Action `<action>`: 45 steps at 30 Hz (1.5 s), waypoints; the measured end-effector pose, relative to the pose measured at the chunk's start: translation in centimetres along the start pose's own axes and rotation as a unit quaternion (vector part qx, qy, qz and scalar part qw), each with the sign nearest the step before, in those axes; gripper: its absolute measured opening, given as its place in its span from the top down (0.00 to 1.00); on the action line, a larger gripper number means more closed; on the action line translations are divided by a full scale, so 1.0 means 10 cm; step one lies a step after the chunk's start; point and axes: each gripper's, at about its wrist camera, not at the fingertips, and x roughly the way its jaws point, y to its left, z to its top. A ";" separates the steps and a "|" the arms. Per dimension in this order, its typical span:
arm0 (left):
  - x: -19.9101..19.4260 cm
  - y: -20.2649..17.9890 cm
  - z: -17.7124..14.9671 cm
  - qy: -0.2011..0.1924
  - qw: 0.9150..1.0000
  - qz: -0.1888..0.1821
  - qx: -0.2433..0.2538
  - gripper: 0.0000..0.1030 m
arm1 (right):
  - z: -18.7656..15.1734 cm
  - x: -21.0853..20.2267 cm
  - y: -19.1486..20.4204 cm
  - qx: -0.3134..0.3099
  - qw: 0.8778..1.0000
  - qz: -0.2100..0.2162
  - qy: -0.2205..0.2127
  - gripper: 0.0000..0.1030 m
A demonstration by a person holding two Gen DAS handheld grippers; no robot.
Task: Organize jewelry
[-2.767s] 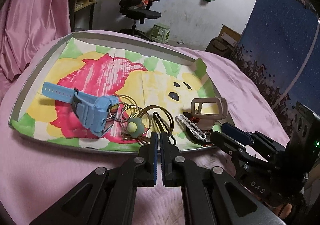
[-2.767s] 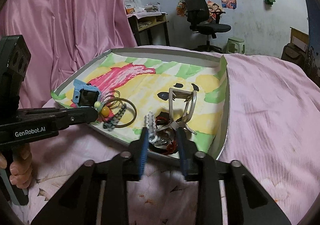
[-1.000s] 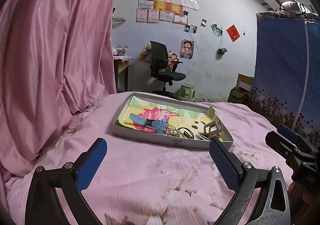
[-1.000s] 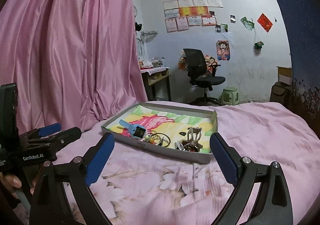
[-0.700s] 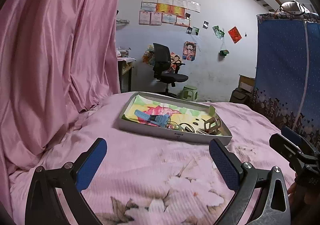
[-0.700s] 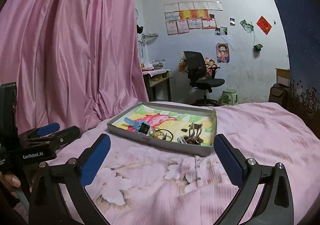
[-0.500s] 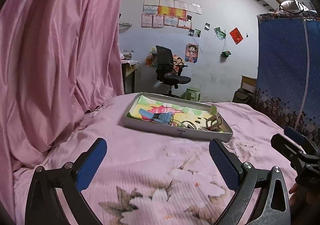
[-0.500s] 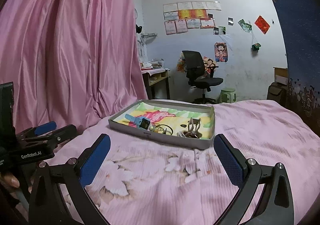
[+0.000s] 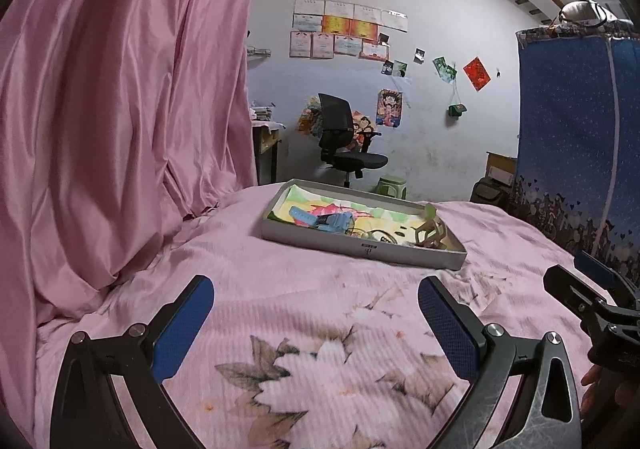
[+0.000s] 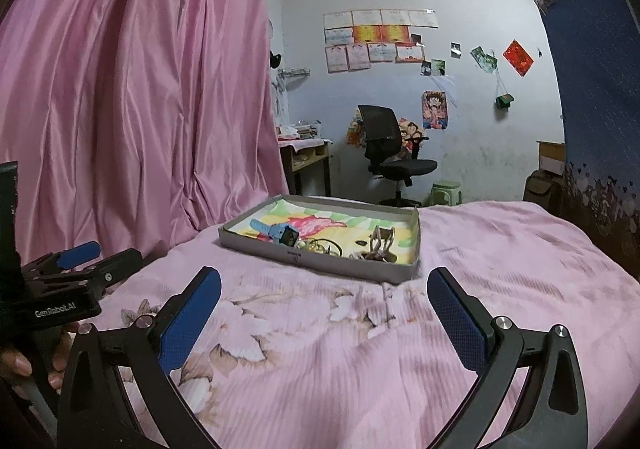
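A shallow grey tray (image 9: pixel 362 251) (image 10: pixel 320 263) with a bright cartoon lining lies on the pink bedspread, well ahead of both grippers. In it lie a blue watch (image 9: pixel 320 220) (image 10: pixel 280 233), several thin rings (image 10: pixel 320 246) and a beige claw clip (image 9: pixel 430 232) (image 10: pixel 380 241). My left gripper (image 9: pixel 316 319) stands wide open over the bedspread with nothing between its blue pads. My right gripper (image 10: pixel 324 313) is just as wide open and empty. Each gripper also shows at the edge of the other's view.
The pink flowered bedspread (image 10: pixel 360 349) fills the foreground. A pink curtain (image 9: pixel 120 109) hangs on the left and a blue fabric wardrobe (image 9: pixel 580 137) stands on the right. Beyond the bed are an office chair (image 10: pixel 392 153), a green stool (image 10: pixel 446 189) and a desk (image 10: pixel 304 157).
Both grippers have drawn back from the tray, which now looks smaller and farther off. Both stay wide open and empty. More flowered bedspread shows in front.
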 end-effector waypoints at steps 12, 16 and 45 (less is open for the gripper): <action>0.01 0.20 -0.28 -0.002 1.000 0.009 -0.028 0.00 | -0.24 0.12 0.13 0.002 0.999 -0.021 0.038 0.01; 0.03 0.24 -0.28 -0.005 0.999 0.004 -0.040 0.00 | -0.26 0.12 0.14 0.000 0.999 -0.024 0.035 0.01; 0.10 0.17 -0.40 -0.005 1.000 0.016 -0.002 0.00 | -0.30 0.17 0.15 -0.014 0.999 -0.039 0.035 0.01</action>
